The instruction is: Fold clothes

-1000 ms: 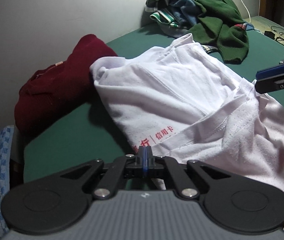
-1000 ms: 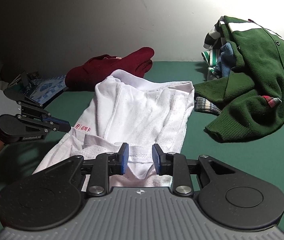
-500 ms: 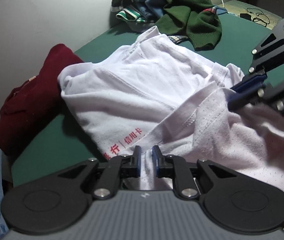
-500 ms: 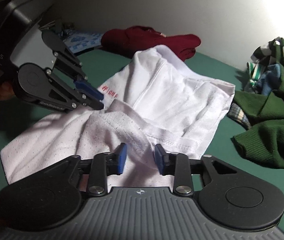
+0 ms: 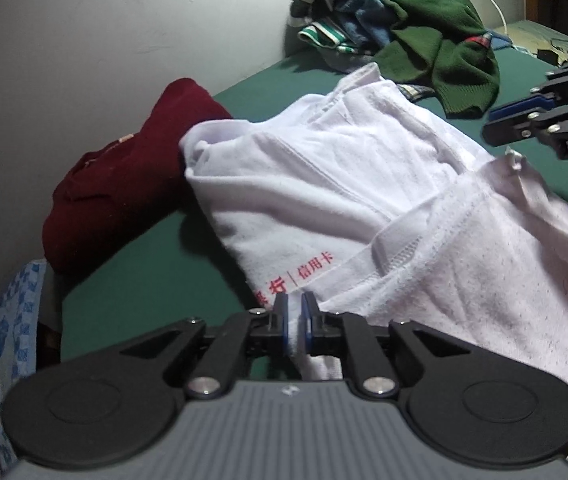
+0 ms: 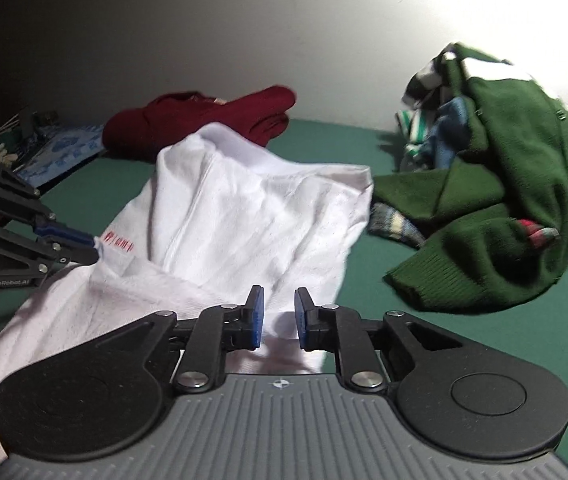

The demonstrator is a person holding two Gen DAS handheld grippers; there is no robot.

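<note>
White shirt spread mid-way across green surface, part folded: near hem doubled back over the body, red print showing at the fold edge. Creased, edges not squared.

Left gripper closing, pads pinching a white fold of hem between them. Right gripper opening, jaws apart over the shirt's near edge; cloth below the gap, not pressed by the pads (in the left view it hovers just off the shirt's right corner, clear of it).

Red garment beyond the shirt against the wall, looks already folded. Green cardigan heaped with striped and blue items at far right, untouched.

Judgement: early stage. One piece likely done, shirt mid-fold, pile remaining. Left to do: complete shirt's folds, flatten, stack, then the heap.
</note>
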